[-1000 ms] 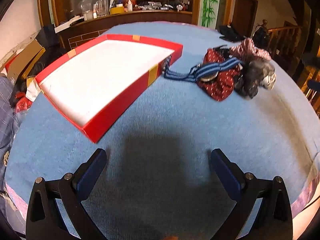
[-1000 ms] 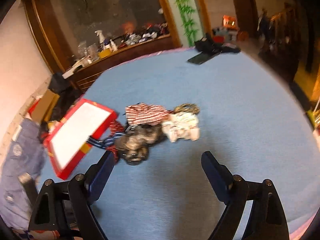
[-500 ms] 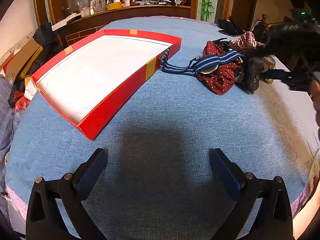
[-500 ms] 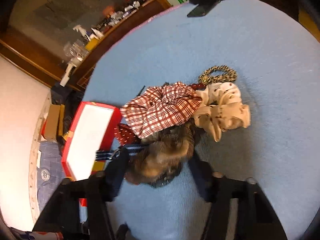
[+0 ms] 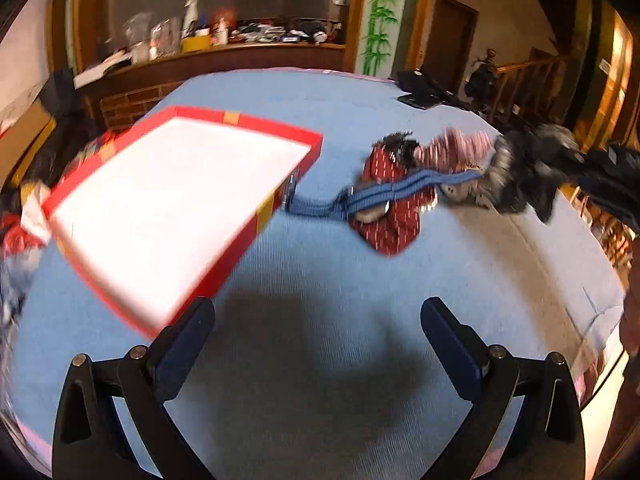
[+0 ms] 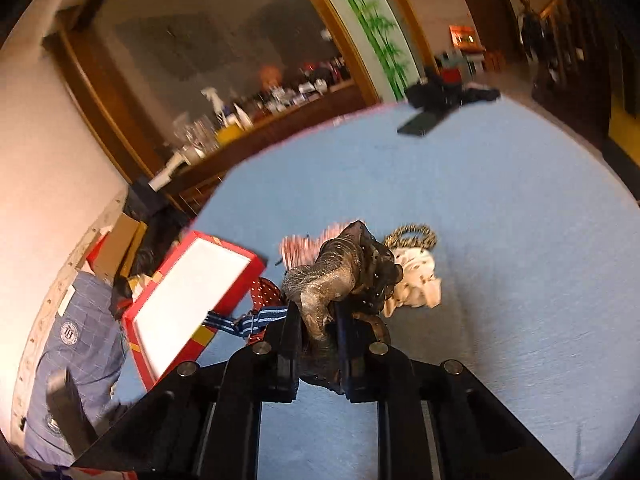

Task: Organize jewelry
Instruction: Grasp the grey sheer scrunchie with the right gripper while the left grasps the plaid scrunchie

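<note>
Left wrist view is showing one red tray (image 5: 276, 196) lying at the left, one blue striped band (image 5: 384, 196) beside it, then several blurred scrunchies, hard to count. The left gripper (image 5: 316, 332) is hanging released over bare blue cloth (image 5: 360, 288). The right gripper (image 6: 316, 316) is closing, grasping one grey-brown scrunchie (image 6: 336, 264); its lower part is hiding between the fingers.
</note>
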